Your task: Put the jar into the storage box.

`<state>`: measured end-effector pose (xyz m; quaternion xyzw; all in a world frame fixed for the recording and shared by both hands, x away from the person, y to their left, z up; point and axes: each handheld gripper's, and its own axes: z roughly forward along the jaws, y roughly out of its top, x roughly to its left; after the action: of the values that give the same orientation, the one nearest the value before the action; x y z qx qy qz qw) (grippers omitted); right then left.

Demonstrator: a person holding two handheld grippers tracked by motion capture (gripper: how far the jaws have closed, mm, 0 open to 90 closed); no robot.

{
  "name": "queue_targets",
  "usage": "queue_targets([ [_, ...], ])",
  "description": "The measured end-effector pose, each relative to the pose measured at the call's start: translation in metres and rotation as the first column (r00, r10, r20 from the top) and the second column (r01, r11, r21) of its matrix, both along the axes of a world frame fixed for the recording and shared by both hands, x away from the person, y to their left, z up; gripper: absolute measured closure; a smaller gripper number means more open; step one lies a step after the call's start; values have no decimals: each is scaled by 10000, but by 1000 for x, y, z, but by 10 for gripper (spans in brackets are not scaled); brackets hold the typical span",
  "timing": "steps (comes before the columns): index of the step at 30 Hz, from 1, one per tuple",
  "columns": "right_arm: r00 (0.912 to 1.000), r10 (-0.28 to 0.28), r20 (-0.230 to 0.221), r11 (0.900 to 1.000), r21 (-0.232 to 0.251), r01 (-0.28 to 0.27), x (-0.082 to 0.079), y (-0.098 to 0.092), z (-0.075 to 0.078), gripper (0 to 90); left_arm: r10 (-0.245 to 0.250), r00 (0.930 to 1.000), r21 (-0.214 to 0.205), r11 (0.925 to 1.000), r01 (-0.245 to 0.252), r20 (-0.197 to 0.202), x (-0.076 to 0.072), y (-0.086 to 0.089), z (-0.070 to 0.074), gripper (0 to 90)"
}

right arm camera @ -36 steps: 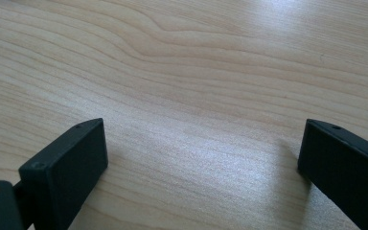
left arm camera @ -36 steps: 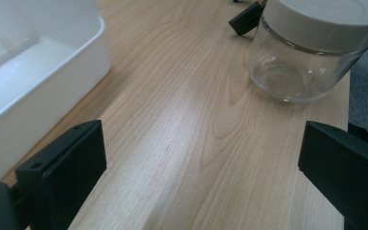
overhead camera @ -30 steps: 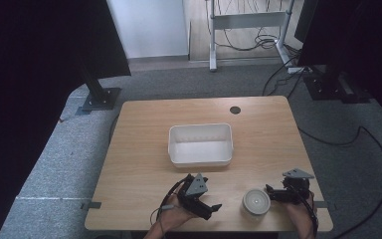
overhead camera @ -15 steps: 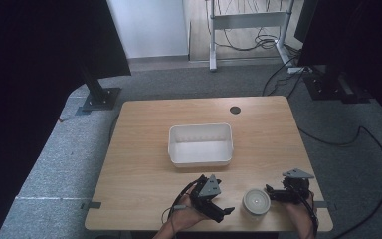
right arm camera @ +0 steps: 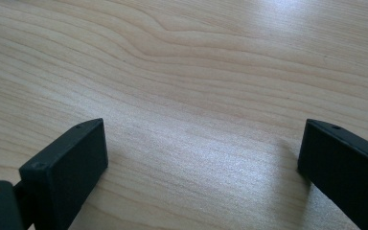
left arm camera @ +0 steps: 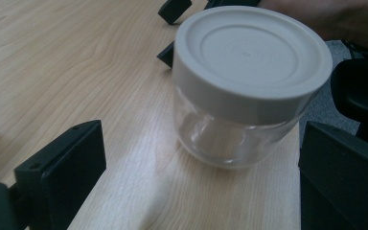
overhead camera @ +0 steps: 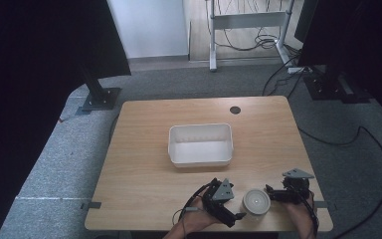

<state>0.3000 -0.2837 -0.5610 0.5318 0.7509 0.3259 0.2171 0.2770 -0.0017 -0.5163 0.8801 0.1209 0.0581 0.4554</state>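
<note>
no readable txt, no labels, brands, nos. or signs on anything in any view

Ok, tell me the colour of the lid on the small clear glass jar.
Off-white round plastic lid, seen best in the left gripper view.

High view: fixed above my side, looking forward and down over the whole light wooden table (overhead camera: 144, 149).
Left gripper view: rides my left claw, low and close, facing the clear glass jar with a white screw lid (left arm camera: 246, 81).
Right gripper view: rides my right claw, low, close to bare tabletop.
Shared: the jar and tabletop, in the high and left gripper views.
</note>
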Motion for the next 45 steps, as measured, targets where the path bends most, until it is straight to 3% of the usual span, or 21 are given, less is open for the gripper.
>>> queue_targets([
  [17,10000,47,4,10000,-2,-47,0,0,0,27,-650,9977,349,9973,642,217,-6,-37,-8,22],
  [24,10000,55,1,10000,-1,-55,0,0,0,27,-642,9976,390,9972,632,253,-7,-48,-10,29],
  [36,10000,79,-2,10000,0,-79,0,-1,0,28,-610,9971,871,9946,568,453,-6,-62,-17,56],
  [45,10000,86,-1,10000,1,-86,0,-1,0,28,-584,9968,826,9951,538,537,-8,-64,-16,95],
])
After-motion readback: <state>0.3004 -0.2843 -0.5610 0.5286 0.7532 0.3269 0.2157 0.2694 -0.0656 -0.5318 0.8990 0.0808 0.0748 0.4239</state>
